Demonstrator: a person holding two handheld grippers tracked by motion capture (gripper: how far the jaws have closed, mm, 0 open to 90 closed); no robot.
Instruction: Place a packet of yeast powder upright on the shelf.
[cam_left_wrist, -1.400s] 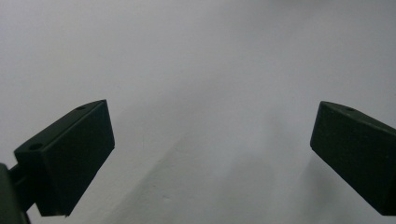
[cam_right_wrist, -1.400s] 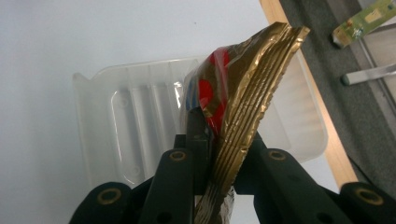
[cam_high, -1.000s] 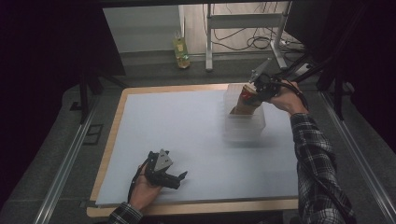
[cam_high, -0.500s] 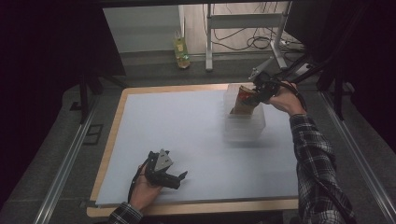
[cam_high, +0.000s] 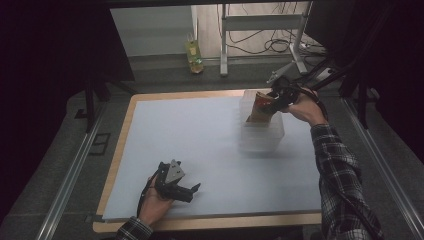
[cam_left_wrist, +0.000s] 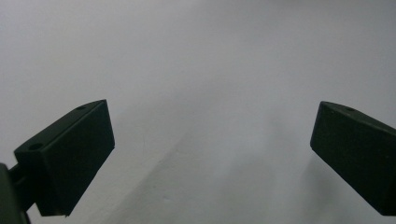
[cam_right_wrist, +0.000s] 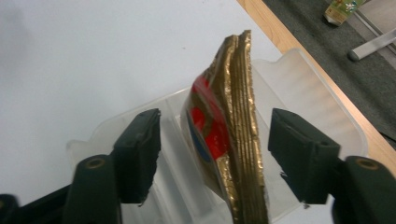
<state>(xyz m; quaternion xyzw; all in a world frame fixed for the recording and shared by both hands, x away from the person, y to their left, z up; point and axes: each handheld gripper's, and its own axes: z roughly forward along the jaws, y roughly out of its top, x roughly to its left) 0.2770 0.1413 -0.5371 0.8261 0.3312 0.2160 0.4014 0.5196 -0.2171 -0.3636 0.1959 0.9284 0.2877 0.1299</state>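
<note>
We're holding the right gripper (cam_high: 274, 99) over a clear plastic container (cam_high: 261, 133) sitting at the far right of the white table sheet (cam_high: 200, 145). Its jaws are standing spread apart w/ a gold foil pouch (cam_right_wrist: 233, 135) between them, not touching either jaw in the right gripper view. The pouch, gold-edged w/ a red & blue print, is standing upright on edge inside the container, leaning a bit; in the high view its top (cam_high: 259, 106) is sticking up above the rim. The left gripper (cam_high: 189, 190) is resting low at the near left of the sheet, well apart from the container, jaws spread wide w/ just bare sheet between them. A yellow-green bottle (cam_high: 193, 50) is standing on the floor beyond the table's wooden edge (cam_high: 180, 94).
</note>
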